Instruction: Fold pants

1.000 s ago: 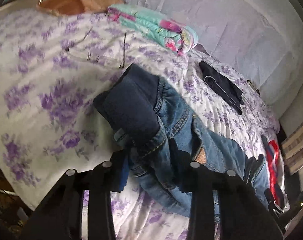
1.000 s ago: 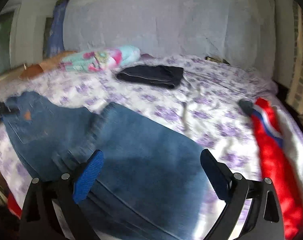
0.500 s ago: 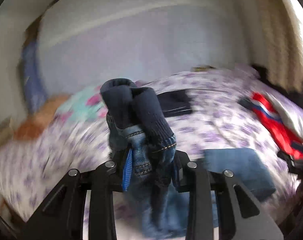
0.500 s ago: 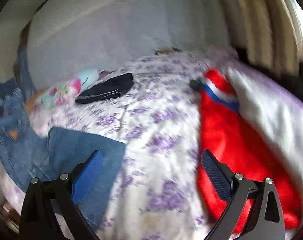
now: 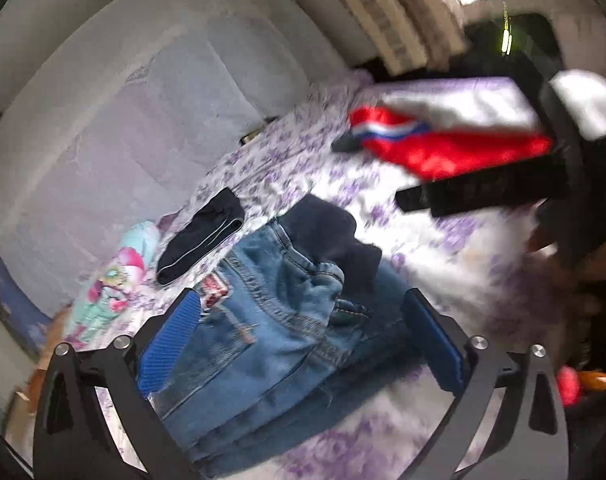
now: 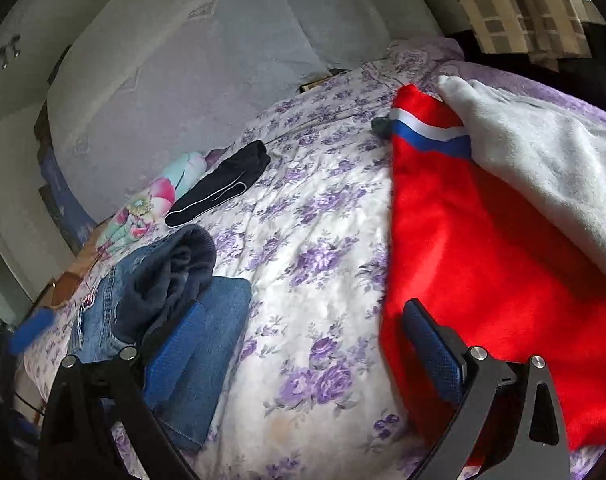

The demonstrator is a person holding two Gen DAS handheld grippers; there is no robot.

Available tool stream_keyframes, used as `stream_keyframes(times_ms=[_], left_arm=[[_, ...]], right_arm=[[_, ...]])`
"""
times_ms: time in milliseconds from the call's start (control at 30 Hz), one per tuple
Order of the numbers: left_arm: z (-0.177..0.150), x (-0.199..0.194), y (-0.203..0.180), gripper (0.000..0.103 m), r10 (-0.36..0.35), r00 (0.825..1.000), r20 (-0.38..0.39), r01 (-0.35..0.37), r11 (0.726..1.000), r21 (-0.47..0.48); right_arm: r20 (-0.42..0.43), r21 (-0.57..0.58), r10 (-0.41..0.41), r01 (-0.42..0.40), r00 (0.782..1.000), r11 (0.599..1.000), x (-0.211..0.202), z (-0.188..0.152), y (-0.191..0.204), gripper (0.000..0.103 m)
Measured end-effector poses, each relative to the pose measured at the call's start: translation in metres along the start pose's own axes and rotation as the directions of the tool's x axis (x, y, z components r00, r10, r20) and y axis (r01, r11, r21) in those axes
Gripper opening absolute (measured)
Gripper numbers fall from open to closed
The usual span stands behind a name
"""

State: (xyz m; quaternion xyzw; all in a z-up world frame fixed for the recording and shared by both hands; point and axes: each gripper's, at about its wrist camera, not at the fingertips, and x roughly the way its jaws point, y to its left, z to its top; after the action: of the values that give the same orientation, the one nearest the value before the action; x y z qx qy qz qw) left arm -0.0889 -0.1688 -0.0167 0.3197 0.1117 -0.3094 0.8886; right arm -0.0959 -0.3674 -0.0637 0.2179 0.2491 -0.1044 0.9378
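Folded jeans [image 5: 271,344] lie near bedspread [image 6: 323,280] edge; open floral sheet separates them from red garment [image 6: 483,260]. Left gripper [image 5: 299,344] and right gripper [image 6: 303,340] are spread wide, nothing held.

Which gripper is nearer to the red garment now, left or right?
Right. The right gripper hovers open at the edge of the red garment, one finger over it. The left gripper is open over the jeans, apart from it.
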Motion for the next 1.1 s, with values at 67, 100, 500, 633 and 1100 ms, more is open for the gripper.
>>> stream_keyframes(times_ms=[67, 100, 500, 633, 1100], left_arm=[[-0.002, -0.017, 0.012, 0.098, 0.010, 0.999, 0.047, -0.010, 1.000, -0.016], [-0.006, -0.024, 0.022, 0.098, 0.024, 0.997, 0.068, -0.022, 0.999, -0.031], [-0.046, 0.077, 0.130, 0.099, -0.349, 0.913, -0.210, 0.197, 0.831, -0.521], [-0.062, 0.067, 0.081, 0.099, -0.114, 0.980, -0.165, 0.053, 0.941, -0.334], [-0.067, 0.088, 0.163, 0.099, -0.215, 0.936, -0.279, 0.025, 0.829, -0.558]], right_arm=[[0.011, -0.005, -0.013, 0.013, 1.000, 1.000, -0.004, 0.009, 0.006, 0.099], [0.034, -0.024, -0.013, 0.014, 0.999, 1.000, -0.009, 0.017, 0.014, 0.099], [-0.055, -0.617, -0.266, 0.177, 0.962, 0.767, 0.057, 0.001, 0.142, 0.099], [-0.108, -0.524, -0.224, 0.136, 0.969, 0.841, 0.060, -0.004, 0.116, 0.099], [0.019, -0.623, -0.085, 0.078, 0.996, 0.779, 0.052, 0.022, 0.190, 0.099]])
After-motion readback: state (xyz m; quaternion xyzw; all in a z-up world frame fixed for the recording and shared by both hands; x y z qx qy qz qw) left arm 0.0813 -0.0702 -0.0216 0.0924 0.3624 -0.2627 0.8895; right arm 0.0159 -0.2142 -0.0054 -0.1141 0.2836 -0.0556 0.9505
